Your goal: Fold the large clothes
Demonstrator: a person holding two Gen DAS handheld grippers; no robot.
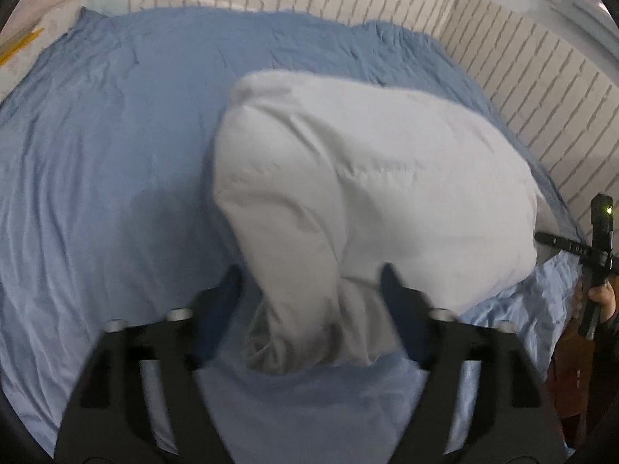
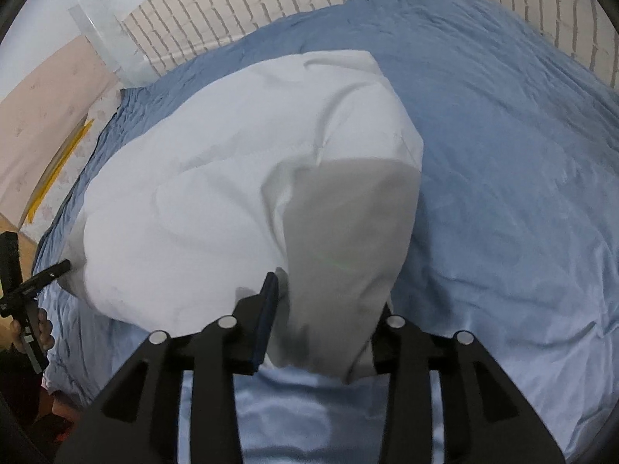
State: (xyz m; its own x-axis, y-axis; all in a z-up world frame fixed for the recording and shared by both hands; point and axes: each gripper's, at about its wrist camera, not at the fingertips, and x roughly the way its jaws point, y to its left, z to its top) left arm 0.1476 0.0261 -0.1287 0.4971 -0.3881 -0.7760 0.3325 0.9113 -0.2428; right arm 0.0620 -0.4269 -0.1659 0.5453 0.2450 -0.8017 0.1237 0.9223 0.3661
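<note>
A large white garment (image 1: 367,178) lies bunched in a puffy heap on a blue bedsheet (image 1: 108,147). Its near left corner hangs down between the fingers of my left gripper (image 1: 311,286). The jaws stand wide and a gap shows beside the left finger. In the right wrist view the same garment (image 2: 216,193) has its shaded near right fold between the fingers of my right gripper (image 2: 327,305). Those jaws are partly apart, with cloth filling most of the gap. Each gripper's black fingers (image 1: 557,243) (image 2: 46,274) show at the other view's edge.
The blue sheet (image 2: 503,162) covers the whole bed, wrinkled near the front edge. A white brick-pattern wall (image 1: 522,77) runs along the far and right sides. A person's hand (image 1: 603,294) holds the right tool. A pale floor with yellow strips (image 2: 58,170) lies to the left.
</note>
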